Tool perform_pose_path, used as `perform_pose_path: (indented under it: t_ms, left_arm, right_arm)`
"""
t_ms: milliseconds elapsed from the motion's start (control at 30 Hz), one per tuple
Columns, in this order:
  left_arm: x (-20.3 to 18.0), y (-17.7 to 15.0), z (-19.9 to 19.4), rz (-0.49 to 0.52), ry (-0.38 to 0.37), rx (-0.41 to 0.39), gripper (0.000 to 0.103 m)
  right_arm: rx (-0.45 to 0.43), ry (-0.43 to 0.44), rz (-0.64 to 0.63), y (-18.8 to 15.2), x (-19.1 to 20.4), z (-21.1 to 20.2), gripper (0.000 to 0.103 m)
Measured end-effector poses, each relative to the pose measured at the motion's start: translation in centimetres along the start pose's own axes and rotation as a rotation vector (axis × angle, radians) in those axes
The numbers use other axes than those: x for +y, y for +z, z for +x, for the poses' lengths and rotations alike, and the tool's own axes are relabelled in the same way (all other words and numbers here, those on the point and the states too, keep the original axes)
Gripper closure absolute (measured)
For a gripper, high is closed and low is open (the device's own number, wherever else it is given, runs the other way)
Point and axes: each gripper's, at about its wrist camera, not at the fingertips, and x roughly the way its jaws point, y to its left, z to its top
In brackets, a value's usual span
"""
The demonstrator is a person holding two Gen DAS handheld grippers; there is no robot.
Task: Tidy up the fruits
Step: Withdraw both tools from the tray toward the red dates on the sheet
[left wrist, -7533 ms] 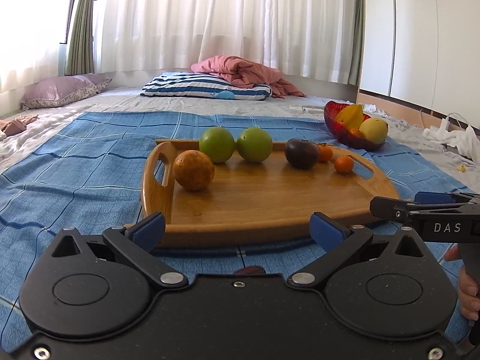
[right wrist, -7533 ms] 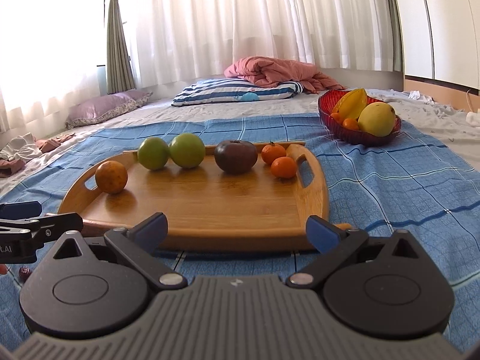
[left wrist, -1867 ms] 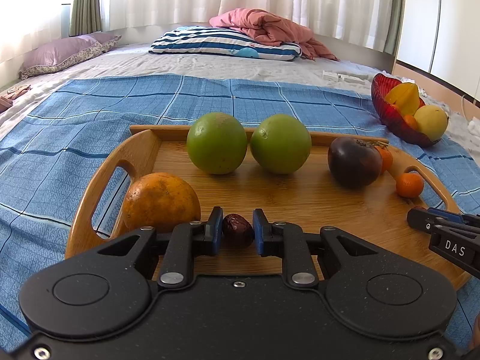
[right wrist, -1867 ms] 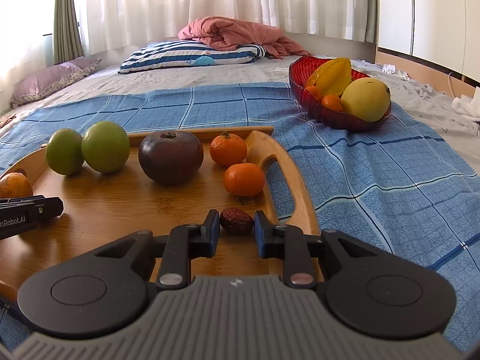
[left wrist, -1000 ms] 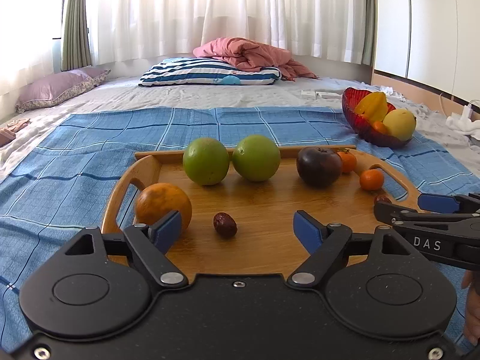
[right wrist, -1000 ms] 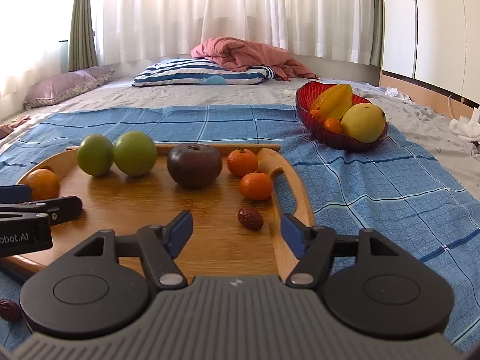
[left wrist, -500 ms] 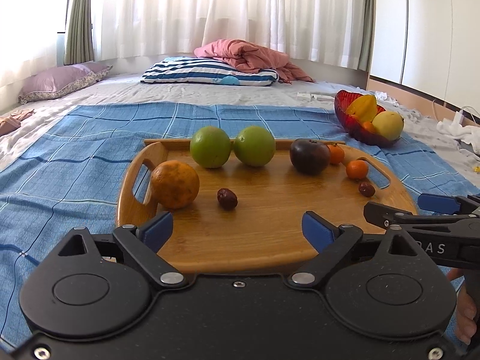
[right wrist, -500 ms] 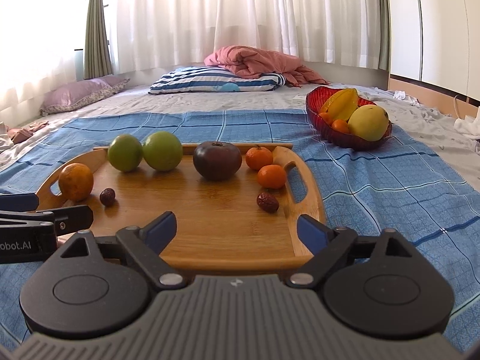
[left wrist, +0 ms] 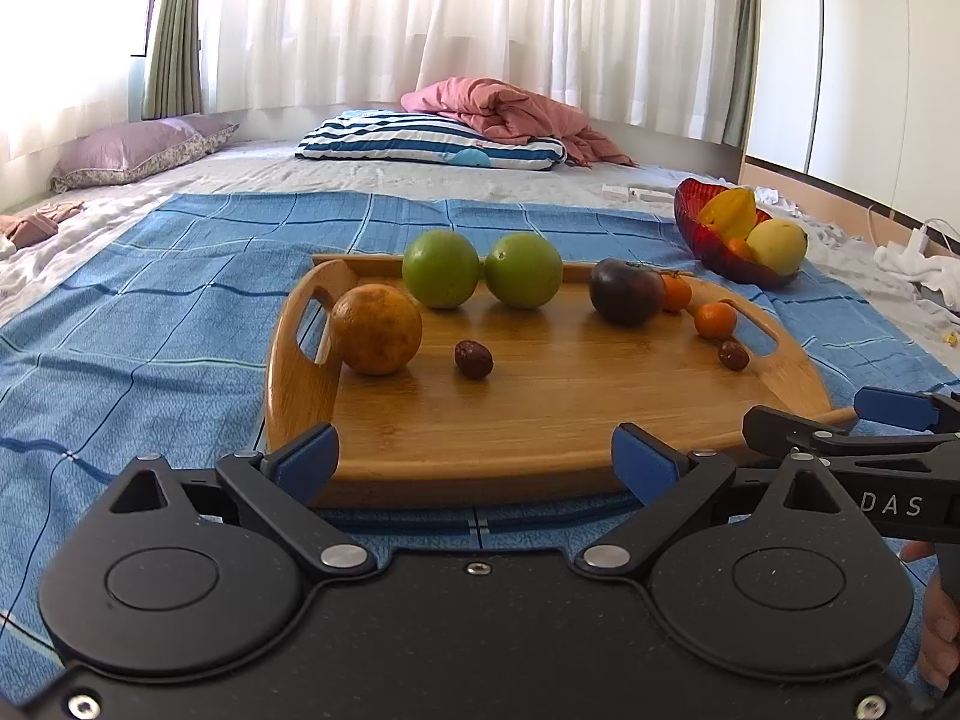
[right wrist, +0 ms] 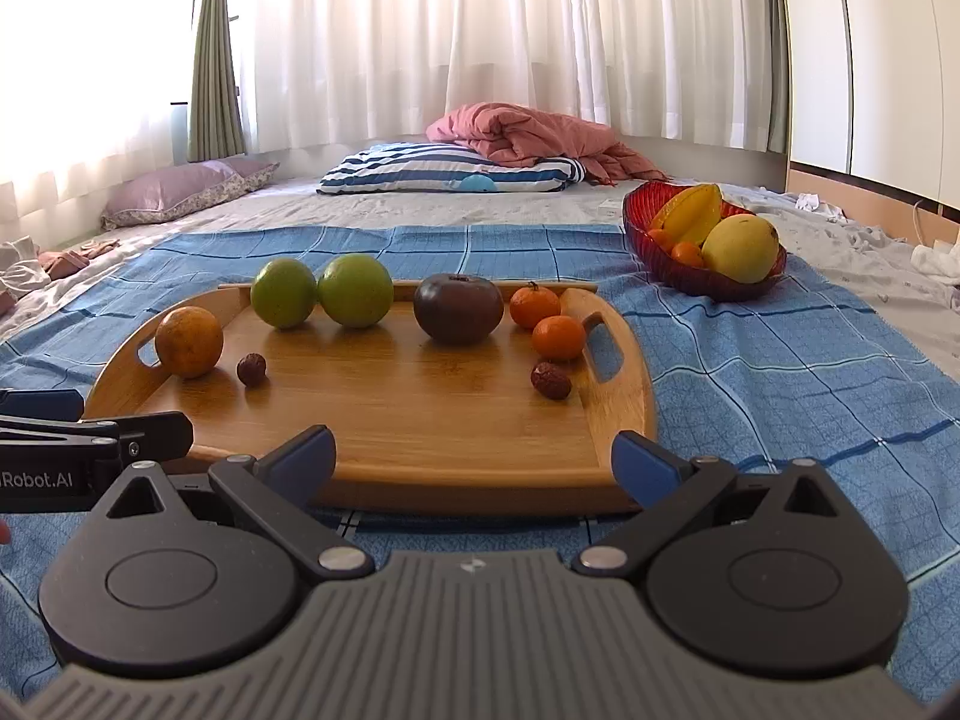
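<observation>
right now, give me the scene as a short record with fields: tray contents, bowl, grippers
surface: blue checked cloth
tray: wooden tray with handles, on the cloth
tray contents: orange, two green fruits, dark purple fruit, two small mandarins, two dried dates
bowl: red bowl off the tray, holding yellow and orange fruit
left gripper: open, empty
right gripper: open, empty
</observation>
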Motion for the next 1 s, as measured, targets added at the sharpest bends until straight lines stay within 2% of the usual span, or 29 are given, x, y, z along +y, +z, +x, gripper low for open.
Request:
perform_pose_path:
  t_ms: [367,500,733,1000]
  left_arm:
    - [-0.1,-1.7,-0.8,0.009,0.003,0.012,0.003]
    - [0.1,-2.3,-0.8,-0.003,-0.014,0.028,0.003]
    - [0.0,-3.1,-1.1,0.013,0.001,0.024,0.003]
    - [-0.1,-3.9,-1.4,0.024,0.02,0.023,0.003]
  right_arm:
    - [0.032,0.009,-0.001,-1.6,0.4,-0.5,0.0]
    - [0.029,0.005,0.007,-1.9,0.4,-0.8,0.0]
    - [0.02,0.017,0.036,-2.9,0.2,-1.2,0.0]
    - [-0.009,-0.023,0.004,-4.1,0.9,-1.7,0.0]
